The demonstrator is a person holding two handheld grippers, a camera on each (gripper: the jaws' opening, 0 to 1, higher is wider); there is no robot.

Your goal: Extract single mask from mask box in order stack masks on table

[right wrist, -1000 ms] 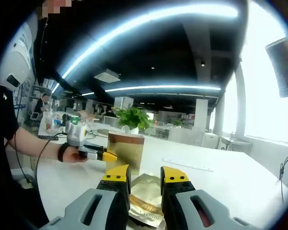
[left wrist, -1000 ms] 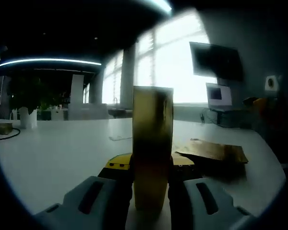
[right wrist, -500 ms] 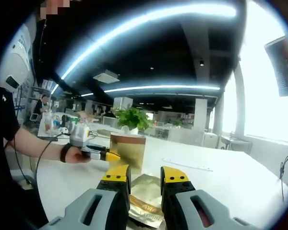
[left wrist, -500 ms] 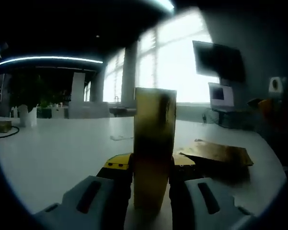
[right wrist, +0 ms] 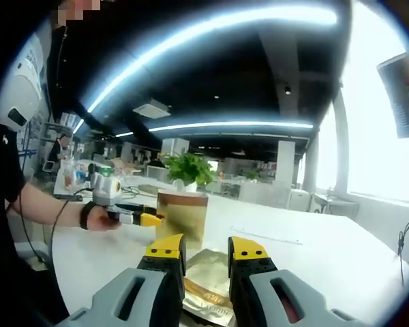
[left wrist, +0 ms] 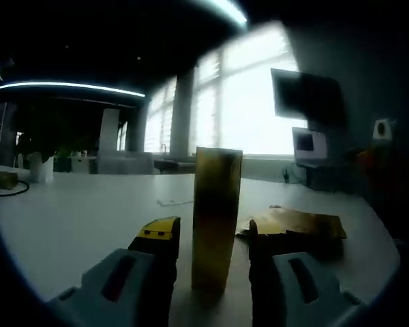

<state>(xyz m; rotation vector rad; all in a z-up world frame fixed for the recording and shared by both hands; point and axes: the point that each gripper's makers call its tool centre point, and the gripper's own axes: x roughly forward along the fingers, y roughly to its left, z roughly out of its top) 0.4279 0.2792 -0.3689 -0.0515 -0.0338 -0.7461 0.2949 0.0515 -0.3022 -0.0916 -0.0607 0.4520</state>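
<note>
left gripper [left wrist: 211, 238] spread wide, jaws standing clear on either side of the gold mask box [left wrist: 217, 225]; box upright on the white table [left wrist: 75, 218], between the jaws, apart from both. seen from the right gripper view, same left gripper [right wrist: 152, 219] gripped by a hand [right wrist: 99, 216], yellow tips just beside the box's [right wrist: 181, 216] left face, contact there too fine to judge. right gripper [right wrist: 206, 253] parted a little, jaws low over a flat stack of gold mask packets [right wrist: 206, 279] lying on the table [right wrist: 327, 259] in front of the box; pinching or merely hovering, cannot tell. same stack [left wrist: 300, 223] lying flat to the right of the box in the left gripper view. potted green plant [right wrist: 187, 169] farther back on the table, behind the box.
</note>
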